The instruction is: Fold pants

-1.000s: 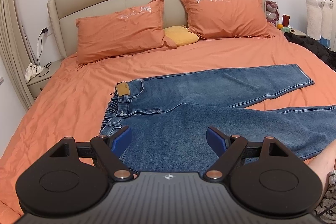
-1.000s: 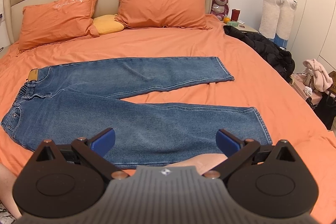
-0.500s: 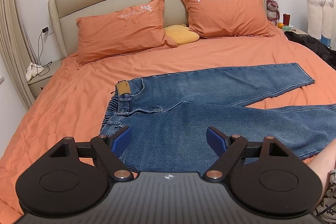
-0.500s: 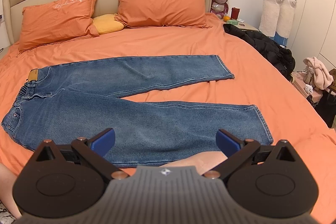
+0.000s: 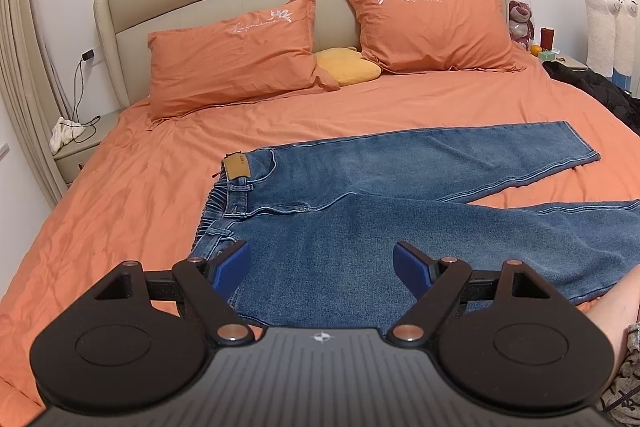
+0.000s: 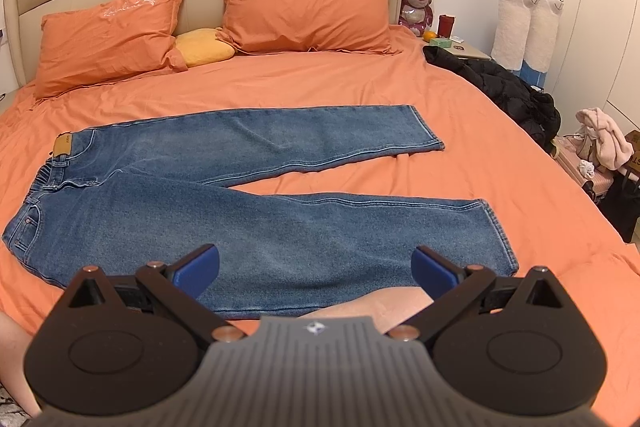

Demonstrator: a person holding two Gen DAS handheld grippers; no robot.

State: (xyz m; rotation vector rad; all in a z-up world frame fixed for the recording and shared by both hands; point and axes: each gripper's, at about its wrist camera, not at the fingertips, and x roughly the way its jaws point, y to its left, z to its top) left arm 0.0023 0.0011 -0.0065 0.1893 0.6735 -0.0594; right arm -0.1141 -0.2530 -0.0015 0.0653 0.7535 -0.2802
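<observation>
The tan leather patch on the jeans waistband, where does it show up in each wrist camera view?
Left wrist: the tan patch sits left of center, mid-height, at the waistband's far end.
Right wrist: the tan patch lies near the left edge, mid-height.
Shared landmark: the yellow cushion between the two orange pillows.

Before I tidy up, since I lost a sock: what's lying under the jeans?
Only the orange sheet shows around and between the legs of the jeans. They lie flat with no obvious lump, but whatever the denim covers is hidden.

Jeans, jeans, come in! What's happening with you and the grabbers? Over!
Left gripper and right gripper open, empty. Jeans flat on bed, legs spread, unfolded. Nothing blocking.
</observation>
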